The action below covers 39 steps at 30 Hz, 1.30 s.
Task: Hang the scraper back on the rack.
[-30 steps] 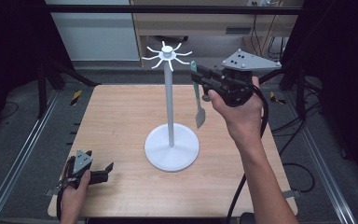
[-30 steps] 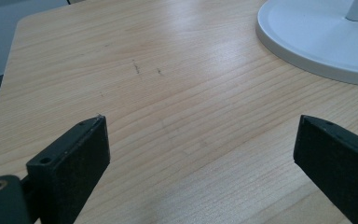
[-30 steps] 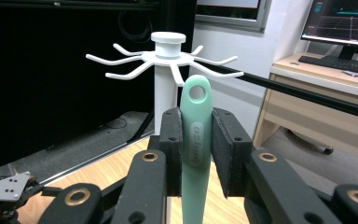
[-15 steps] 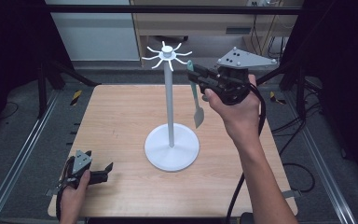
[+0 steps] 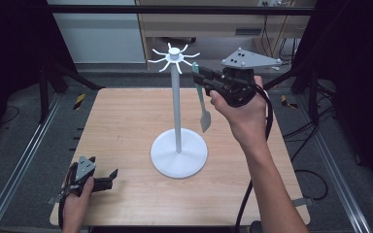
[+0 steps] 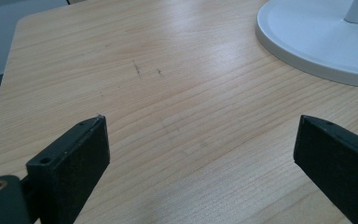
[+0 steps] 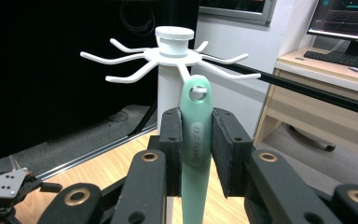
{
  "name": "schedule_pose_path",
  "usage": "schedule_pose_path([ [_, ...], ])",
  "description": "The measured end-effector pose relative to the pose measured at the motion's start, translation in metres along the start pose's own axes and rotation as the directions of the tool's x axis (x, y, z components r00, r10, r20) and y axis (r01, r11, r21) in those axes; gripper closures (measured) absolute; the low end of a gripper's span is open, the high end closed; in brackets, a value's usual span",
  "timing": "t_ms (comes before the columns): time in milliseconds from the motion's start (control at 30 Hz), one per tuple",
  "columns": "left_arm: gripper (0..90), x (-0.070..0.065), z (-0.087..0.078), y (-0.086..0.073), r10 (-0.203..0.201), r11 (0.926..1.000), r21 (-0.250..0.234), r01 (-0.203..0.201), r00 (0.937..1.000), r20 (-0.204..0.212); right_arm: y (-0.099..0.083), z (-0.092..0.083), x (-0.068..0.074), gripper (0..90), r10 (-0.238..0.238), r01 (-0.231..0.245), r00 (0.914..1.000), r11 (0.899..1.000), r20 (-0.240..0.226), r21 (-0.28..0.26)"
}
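- since a second ago the right tongs (image 5: 205, 82) have carried the spatula (image 5: 201, 104) up and in toward the rack (image 5: 177, 104); its top end, then a little out from the hooks (image 5: 167, 60), now sits right at them.
- right tongs clamp the green spatula handle (image 7: 196, 154) between both pads, a little below its hanging hole (image 7: 196, 93).
- in the right gripper view a white hook tip shows through that hole; whether the spatula's weight rests on the hook cannot be told.
- spatula hangs upright just right of the rack's white post in the high view, blade down, clear of the round base (image 5: 178, 154).
- rack stands near the middle of the bench (image 5: 121, 126), hooks fanned out around its cap.
- right hand (image 5: 240, 114) holds its tongs high, level with the rack's top.
- left tongs (image 5: 108, 177) have kept to the near left corner of the bench, held low by the left hand (image 5: 77, 201).
- left tongs stand wide open with nothing between the jaws, bare wood beneath them; the base rim (image 6: 317, 42) lies ahead in the left gripper view.
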<state>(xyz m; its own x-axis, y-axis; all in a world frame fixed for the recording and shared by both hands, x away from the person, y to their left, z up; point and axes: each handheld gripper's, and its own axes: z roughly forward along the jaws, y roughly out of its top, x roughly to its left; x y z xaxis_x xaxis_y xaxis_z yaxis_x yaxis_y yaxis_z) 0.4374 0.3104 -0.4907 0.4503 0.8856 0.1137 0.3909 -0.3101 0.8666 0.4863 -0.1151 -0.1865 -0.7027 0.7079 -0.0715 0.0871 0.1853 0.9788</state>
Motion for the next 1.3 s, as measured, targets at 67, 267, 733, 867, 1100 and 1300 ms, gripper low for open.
schedule_pose_path([
  [67,3.1,0.000,0.000,0.000,0.001,1.0000,0.000,-0.001,1.0000,0.001,0.000,0.001,0.000,74.7,0.001,-0.001,1.0000,1.000,-0.002,0.001],
  [267,3.1,0.000,0.000,0.000,0.001,1.0000,0.001,-0.001,1.0000,0.003,0.002,0.005,0.001,74.6,0.005,-0.005,1.0000,1.000,-0.007,0.009],
  [733,3.1,-0.001,0.001,0.000,0.002,1.0000,0.002,-0.002,1.0000,0.004,0.000,0.008,0.003,74.4,0.001,-0.001,1.0000,1.000,-0.004,0.006],
  [867,3.1,-0.001,0.001,0.000,0.002,1.0000,0.002,-0.002,1.0000,0.005,0.001,0.007,0.003,74.3,0.000,0.000,1.0000,1.000,-0.002,0.011],
  [1100,3.1,-0.001,0.002,0.000,0.010,0.9999,0.009,-0.010,0.9999,0.006,0.000,0.002,0.003,71.8,0.002,-0.002,1.0000,1.000,0.000,0.017],
  [1300,3.1,-0.001,0.001,0.000,0.008,0.9999,0.007,-0.008,1.0000,0.001,-0.007,-0.015,-0.003,70.3,0.002,-0.003,0.9998,1.000,0.021,0.026],
])
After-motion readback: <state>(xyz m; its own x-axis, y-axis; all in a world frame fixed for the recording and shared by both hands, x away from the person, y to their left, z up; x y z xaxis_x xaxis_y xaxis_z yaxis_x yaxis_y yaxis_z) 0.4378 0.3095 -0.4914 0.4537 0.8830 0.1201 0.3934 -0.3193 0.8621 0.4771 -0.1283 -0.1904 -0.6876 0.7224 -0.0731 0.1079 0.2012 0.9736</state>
